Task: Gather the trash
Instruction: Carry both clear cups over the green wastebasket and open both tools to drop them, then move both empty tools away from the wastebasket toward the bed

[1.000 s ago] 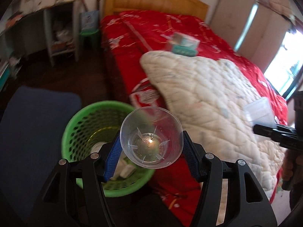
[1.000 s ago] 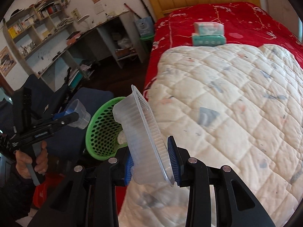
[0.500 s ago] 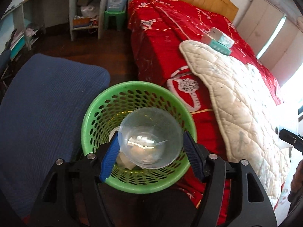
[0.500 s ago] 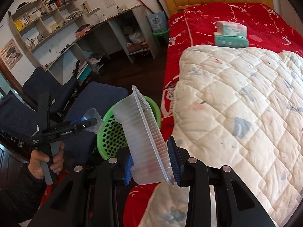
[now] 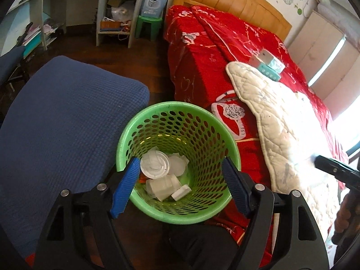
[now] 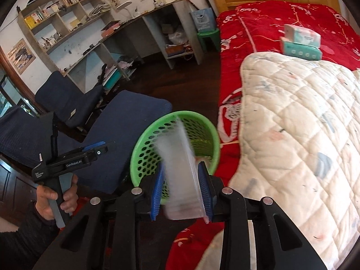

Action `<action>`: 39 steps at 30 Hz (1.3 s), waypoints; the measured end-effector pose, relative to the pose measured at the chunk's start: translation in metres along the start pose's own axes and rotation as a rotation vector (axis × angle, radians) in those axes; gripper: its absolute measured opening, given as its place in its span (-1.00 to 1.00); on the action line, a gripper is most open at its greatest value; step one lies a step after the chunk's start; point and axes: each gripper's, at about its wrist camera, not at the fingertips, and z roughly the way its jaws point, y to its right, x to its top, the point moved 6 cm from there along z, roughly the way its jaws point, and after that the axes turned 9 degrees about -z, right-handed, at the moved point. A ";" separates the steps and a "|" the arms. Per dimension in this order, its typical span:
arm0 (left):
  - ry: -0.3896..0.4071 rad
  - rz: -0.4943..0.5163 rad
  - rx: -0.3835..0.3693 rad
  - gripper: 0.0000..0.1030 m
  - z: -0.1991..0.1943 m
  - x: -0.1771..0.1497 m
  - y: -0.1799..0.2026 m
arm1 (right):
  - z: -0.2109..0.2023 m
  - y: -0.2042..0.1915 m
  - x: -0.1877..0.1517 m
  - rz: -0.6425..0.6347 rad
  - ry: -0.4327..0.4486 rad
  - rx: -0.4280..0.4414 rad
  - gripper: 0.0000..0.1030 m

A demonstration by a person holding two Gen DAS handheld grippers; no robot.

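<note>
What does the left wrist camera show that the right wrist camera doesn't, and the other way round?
Only the left wrist view looks into the green basket, showing white trash at its bottom between the open left gripper. Only the right wrist view shows the clear plastic tray, blurred, between the right gripper fingers, and the wall shelves. Both show the basket, the bed and the blue chair.

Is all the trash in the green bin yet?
Almost. Several white plastic pieces already lie in the green bin, and the left claw is open and empty above it. The right claw grips a clear tray, which must go in next.
</note>
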 end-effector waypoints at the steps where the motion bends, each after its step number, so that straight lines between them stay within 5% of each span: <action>1: 0.004 -0.005 0.000 0.44 -0.003 0.000 -0.002 | 0.003 -0.003 0.001 -0.002 -0.002 0.005 -0.42; 10: 0.036 -0.040 0.003 0.44 -0.018 0.003 -0.021 | 0.039 -0.021 0.004 0.005 -0.032 0.049 -0.49; 22: 0.029 -0.037 -0.009 0.44 -0.013 0.000 -0.013 | 0.027 -0.006 -0.011 0.025 -0.035 0.012 -0.45; 39: 0.031 0.176 -0.080 0.49 -0.026 -0.031 0.087 | -0.055 0.034 -0.055 0.095 0.063 -0.249 0.22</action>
